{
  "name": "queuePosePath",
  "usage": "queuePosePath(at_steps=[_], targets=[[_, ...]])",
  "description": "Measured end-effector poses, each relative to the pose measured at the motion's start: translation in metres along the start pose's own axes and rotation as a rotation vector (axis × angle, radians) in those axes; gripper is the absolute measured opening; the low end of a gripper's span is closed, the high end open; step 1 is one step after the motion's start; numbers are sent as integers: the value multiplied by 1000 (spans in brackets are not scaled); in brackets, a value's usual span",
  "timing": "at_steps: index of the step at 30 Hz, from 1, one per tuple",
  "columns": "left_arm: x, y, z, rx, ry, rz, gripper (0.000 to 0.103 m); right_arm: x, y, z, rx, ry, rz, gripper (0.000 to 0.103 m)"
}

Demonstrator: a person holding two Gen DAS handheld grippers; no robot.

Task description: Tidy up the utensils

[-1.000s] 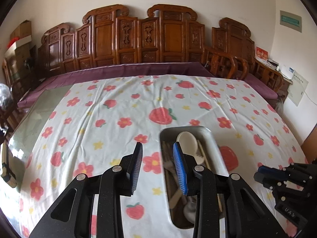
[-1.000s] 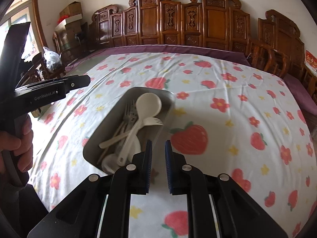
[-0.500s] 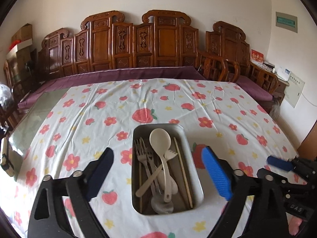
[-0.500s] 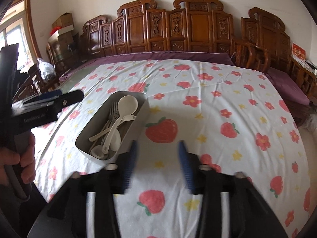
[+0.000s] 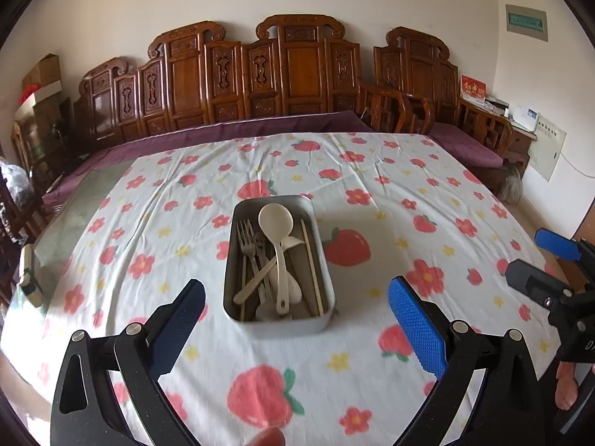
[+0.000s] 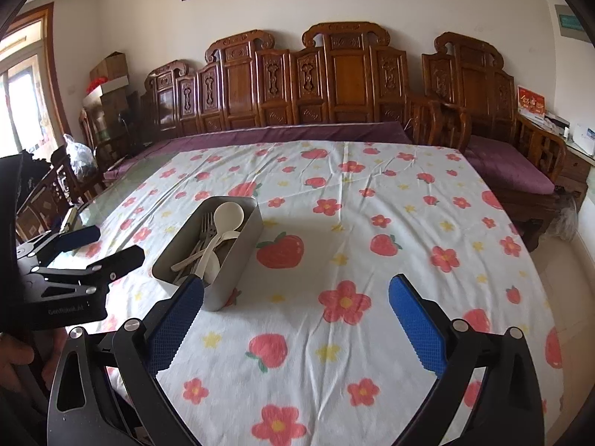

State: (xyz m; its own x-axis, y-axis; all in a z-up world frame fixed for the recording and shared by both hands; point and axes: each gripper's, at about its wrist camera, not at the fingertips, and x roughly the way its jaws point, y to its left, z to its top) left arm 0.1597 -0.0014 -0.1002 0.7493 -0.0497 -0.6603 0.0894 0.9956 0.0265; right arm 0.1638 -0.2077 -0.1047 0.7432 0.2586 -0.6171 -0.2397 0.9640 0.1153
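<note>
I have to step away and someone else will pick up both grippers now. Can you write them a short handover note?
Left gripper: jaws have just been opening, now wide apart, nothing between them. It sits short of the metal tray.
Right gripper: jaws likewise just opened wide, empty, over bare tablecloth, tray to its left.
Things: forks, cream spoons and chopsticks all lie in the tray, overlapping.
Done: no utensils visible outside the tray.
Left: nothing visibly loose; tidy the overlapping pieces if neater sorting is wanted.

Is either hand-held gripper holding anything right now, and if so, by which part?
Nothing is held. The left hand-held gripper and the right hand-held gripper have both just been opening, with nothing between their jaws; the utensils lie in the metal tray.
</note>
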Motion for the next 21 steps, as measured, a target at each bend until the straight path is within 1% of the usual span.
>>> queuePosePath(at_steps=[4, 8, 10, 18, 21], targets=[[-18, -7, -2, -4, -6, -23, 95, -19, -2, -7, -1, -14, -6, 100], [-47, -13, 3, -8, -58, -18, 95, -41, -3, -8, 3, -43, -14, 100], [-61, -16, 7, -7, -81, -3, 95, -53, -3, -6, 4, -64, -17, 100], [-120, -20, 25, -28, -180, 13, 95, -112, 6, 16, -3, -190, -26, 100], [-138, -21, 27, -25, -214, 40, 95, -131, 11, 23, -21, -237, -37, 100]])
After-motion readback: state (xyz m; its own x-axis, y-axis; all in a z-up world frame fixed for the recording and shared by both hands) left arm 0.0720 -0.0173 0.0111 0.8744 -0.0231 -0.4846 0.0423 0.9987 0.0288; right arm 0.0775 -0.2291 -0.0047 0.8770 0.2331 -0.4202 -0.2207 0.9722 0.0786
